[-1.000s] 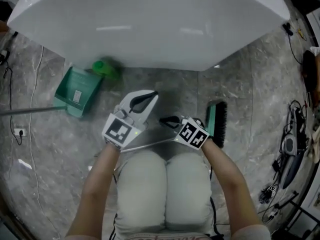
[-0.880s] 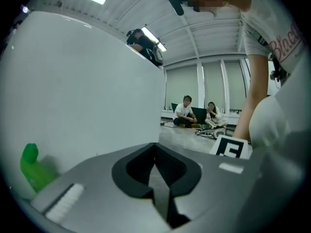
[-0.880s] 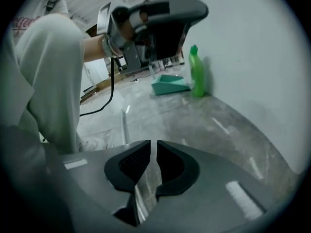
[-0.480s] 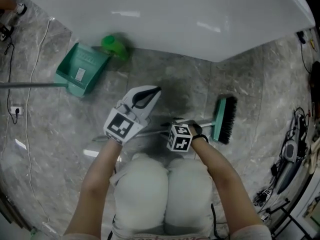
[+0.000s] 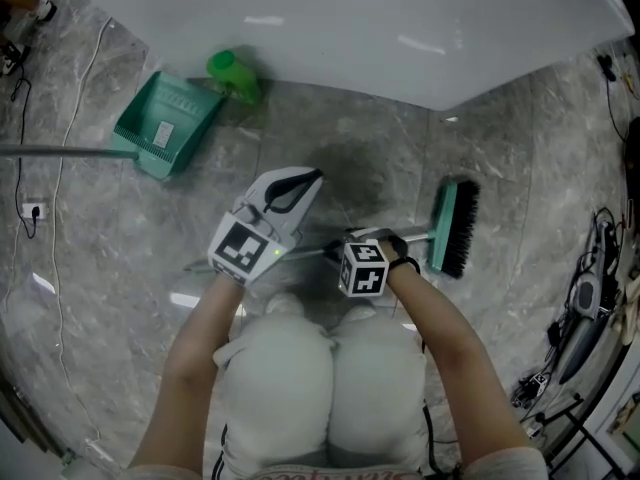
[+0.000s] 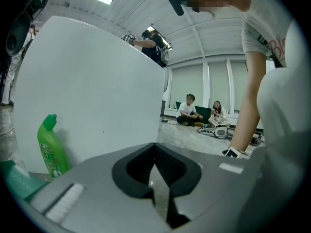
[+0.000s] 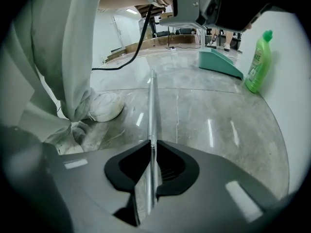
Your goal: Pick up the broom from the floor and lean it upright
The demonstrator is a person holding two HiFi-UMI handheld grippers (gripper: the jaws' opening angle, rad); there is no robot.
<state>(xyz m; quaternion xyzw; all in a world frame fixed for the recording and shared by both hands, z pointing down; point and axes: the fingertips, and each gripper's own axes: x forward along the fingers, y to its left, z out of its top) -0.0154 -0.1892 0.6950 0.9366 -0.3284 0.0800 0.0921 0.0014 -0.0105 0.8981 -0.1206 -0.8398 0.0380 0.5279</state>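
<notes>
Down on the grey stone floor (image 5: pixel 120 228), just in front of the crouching person's knees, the broom (image 5: pixel 455 226) lies flat. Its brush head is at the person's right and its thin metal handle runs leftward across the body, roughly parallel to the edge of the large white unit (image 5: pixel 340 28) beyond it.

The right tool (image 5: pixel 365 238) points steeply down onto the handle, on the part nearer the brush. Its own view looks straight along the shaft: the jaws are closing, the handle is between them, and the pad tips already meet the metal on both sides.

The left tool (image 5: pixel 298 180) has its jaws pressed together on nothing. It points across the handle towards the white unit, and its view shows a green bottle (image 6: pixel 48 144) but no broom, so it looks to be held above the shaft, not touching it.

A green dustpan (image 5: pixel 165 123) lies well apart to the left.

The lift rests on the right hand (the only one on the broom). Gripped this near the brush, the long free end will probably sag or swing as it tips up.
</notes>
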